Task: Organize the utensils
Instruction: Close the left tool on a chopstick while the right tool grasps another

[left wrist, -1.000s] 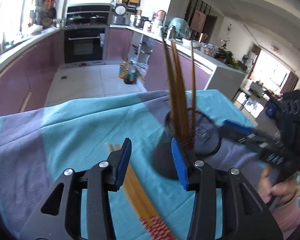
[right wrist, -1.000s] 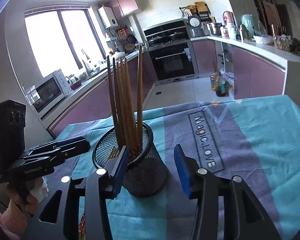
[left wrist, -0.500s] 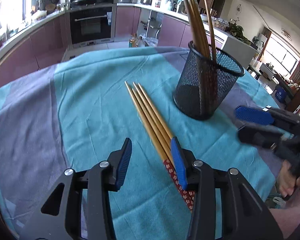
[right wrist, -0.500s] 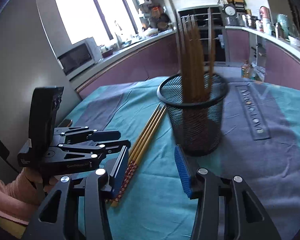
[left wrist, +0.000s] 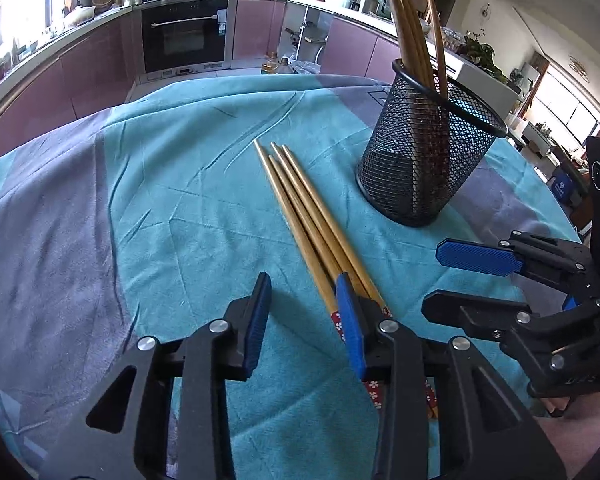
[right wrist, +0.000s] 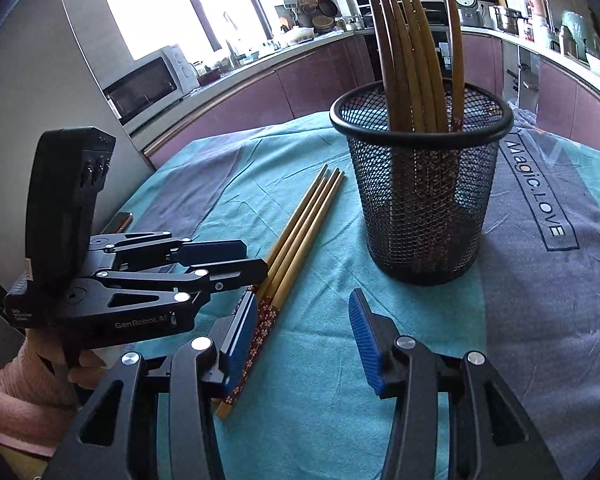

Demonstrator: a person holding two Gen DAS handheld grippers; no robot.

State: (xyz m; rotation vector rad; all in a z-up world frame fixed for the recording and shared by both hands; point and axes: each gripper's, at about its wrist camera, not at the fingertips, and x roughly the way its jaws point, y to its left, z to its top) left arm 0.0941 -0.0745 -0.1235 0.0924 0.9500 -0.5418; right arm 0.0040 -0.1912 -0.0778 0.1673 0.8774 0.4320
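Observation:
A black mesh cup (left wrist: 424,156) stands on the teal cloth with several wooden chopsticks (left wrist: 410,28) upright in it; it also shows in the right wrist view (right wrist: 420,184). A few more chopsticks (left wrist: 304,216) with red patterned ends lie side by side on the cloth left of the cup, seen too in the right wrist view (right wrist: 296,236). My left gripper (left wrist: 302,300) is open and empty, low over their patterned ends. My right gripper (right wrist: 304,320) is open and empty, just right of those ends; it shows in the left wrist view (left wrist: 476,280).
A teal and grey cloth (left wrist: 160,200) with "Magic.LOVE" lettering (right wrist: 536,192) covers the table. Kitchen counters, an oven (left wrist: 184,36) and a microwave (right wrist: 148,84) stand behind. A dark object (right wrist: 120,222) lies at the table's left edge.
Both grippers have pulled back from the mesh cup toward the near ends of the lying chopsticks. Both stay open and empty. The chopsticks on the cloth have not moved.

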